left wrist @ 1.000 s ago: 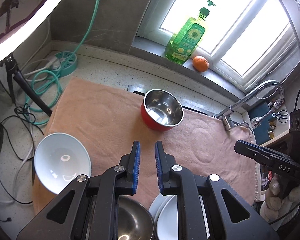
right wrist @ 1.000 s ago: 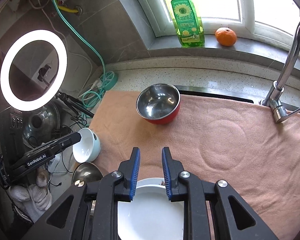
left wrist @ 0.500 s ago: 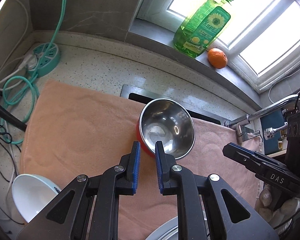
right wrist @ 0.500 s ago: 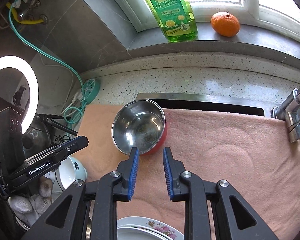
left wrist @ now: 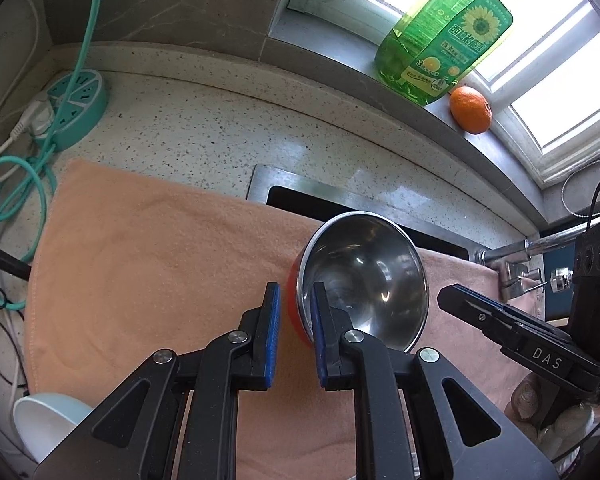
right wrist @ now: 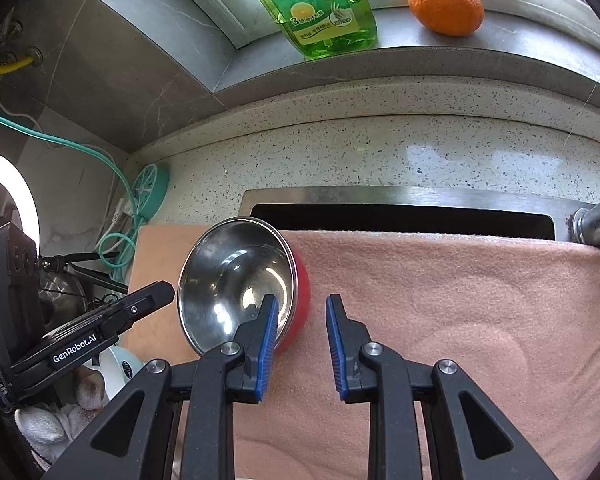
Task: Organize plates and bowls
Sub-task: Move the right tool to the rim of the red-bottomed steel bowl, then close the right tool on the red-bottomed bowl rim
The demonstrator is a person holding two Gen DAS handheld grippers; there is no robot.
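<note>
Left wrist view shows the left gripper [left wrist: 294, 330] set astride the near-left rim of the red bowl [left wrist: 364, 280] — one finger outside the red wall, the other inside the steel lining. Its jaws stand narrowly apart with the rim between them, and a gap shows on the outer side, so they are not yet pressing. The bowl sits upright on the towel [left wrist: 148, 264] that covers the desk and part of the sink [left wrist: 340, 204], presumably laid there as a soft place for the dishes. From the right wrist view, the right gripper [right wrist: 302, 338] straddles the opposite edge of the same bowl, jaws likewise parted and holding nothing. Two grips on opposite rims would likely keep the bowl level when lifted. A white bowl [left wrist: 48, 426] waits at the towel's near-left corner, well apart — probably the place to stack.
</note>
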